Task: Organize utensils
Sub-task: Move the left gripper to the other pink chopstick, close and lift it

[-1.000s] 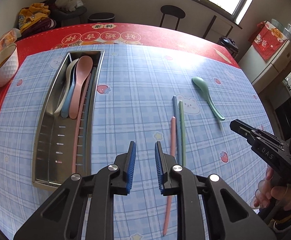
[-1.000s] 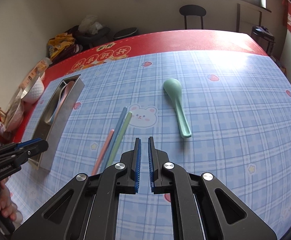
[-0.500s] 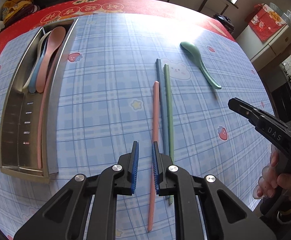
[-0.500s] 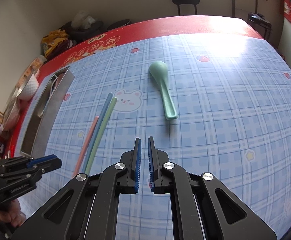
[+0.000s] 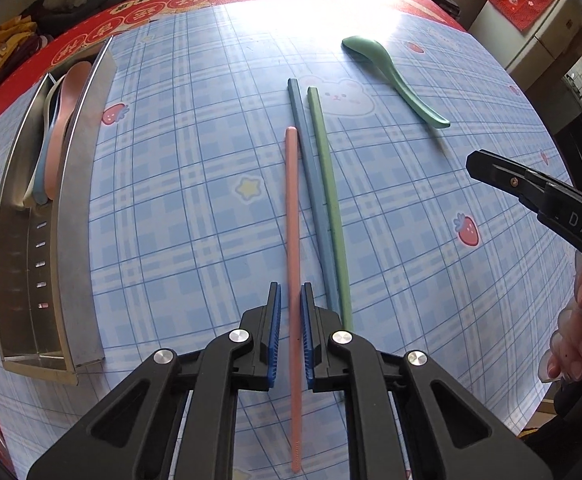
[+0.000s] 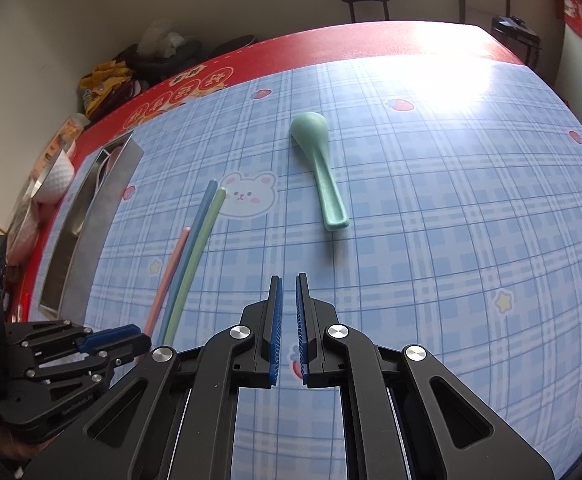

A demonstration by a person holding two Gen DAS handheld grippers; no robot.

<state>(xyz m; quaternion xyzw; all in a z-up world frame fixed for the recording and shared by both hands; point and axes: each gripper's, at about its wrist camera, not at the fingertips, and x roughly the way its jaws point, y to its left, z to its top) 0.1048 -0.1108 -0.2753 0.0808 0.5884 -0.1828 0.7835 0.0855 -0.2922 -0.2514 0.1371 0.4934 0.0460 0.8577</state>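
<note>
Stainless-steel utensil tray [image 5: 77, 216], long and narrow, lies at the left of the blue plaid tablecloth [image 5: 195, 168] in the left wrist view; its far end holds a pink spoon [image 5: 65, 120] stacked over a blue and a white one, while its slotted near end is bare metal. At centre, the left gripper [image 5: 290, 312] straddles the pink chopstick [image 5: 292, 216], its blue pads drawn in on either side of the stick; whether they press it cannot be told. Just right of that stick lie a blue chopstick [image 5: 311, 176] and a green chopstick [image 5: 329, 192], side by side. A green spoon [image 5: 391, 76] rests bowl-down farther right, well apart. The right gripper [image 5: 531, 192] enters from the right edge, held by a hand [image 5: 579, 340]. In the right wrist view, the right gripper's [image 6: 287, 312] fingers are nearly together with nothing between them, above bare cloth. The tray [image 6: 103, 216] lies at far left, a white bowl [image 6: 57, 178] beyond it; the left gripper [image 6: 131, 338] sits at the chopsticks' near ends.
</note>
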